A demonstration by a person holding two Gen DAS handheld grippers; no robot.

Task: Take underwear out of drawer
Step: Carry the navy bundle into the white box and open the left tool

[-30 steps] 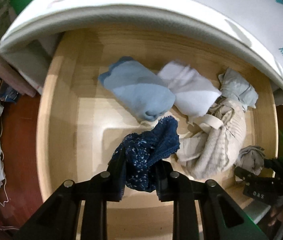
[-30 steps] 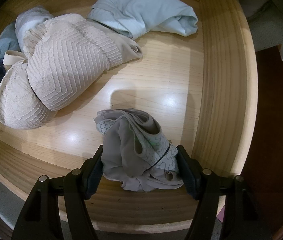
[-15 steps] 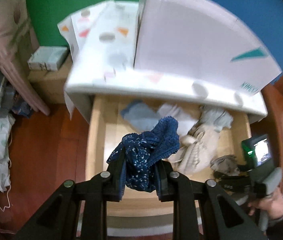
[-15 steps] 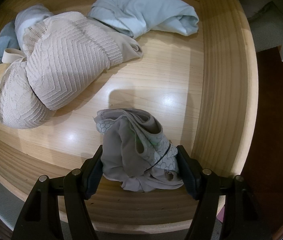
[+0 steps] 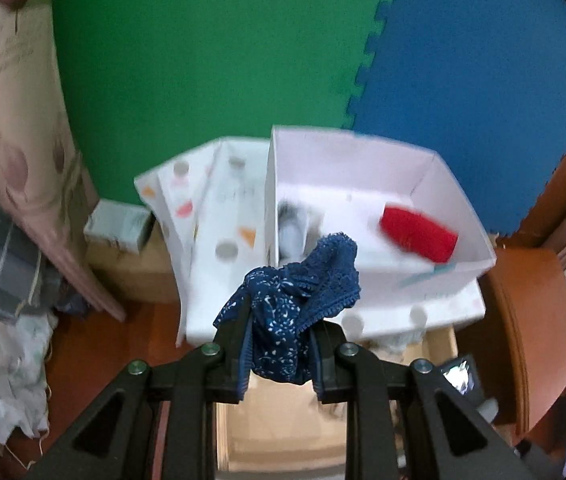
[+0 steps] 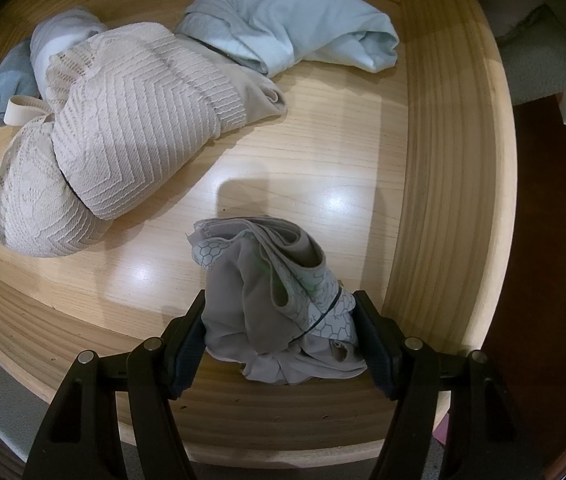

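Note:
My left gripper (image 5: 279, 344) is shut on a dark blue patterned underwear (image 5: 295, 300) and holds it high above the wooden drawer (image 5: 279, 428), in front of a white open box (image 5: 371, 204). My right gripper (image 6: 281, 338) sits inside the drawer (image 6: 439, 184) near its front wall, its fingers closed around a grey underwear with a hexagon print (image 6: 279, 312). A beige lace garment (image 6: 123, 136), a pale blue one (image 6: 295, 16) and a blue-grey one (image 6: 7, 80) lie further back in the drawer.
The white box holds a red rolled cloth (image 5: 419, 236) and a grey-white item (image 5: 293, 228). Green (image 5: 203, 60) and blue (image 5: 475, 60) foam mats cover the wall. Piled fabric (image 5: 7, 280) lies left on the reddish floor. A brown chair (image 5: 523, 320) stands right.
My left gripper has risen out of the drawer with the blue underwear, and its view now tilts up toward the white box and the wall. The right gripper has stayed put on the grey underwear.

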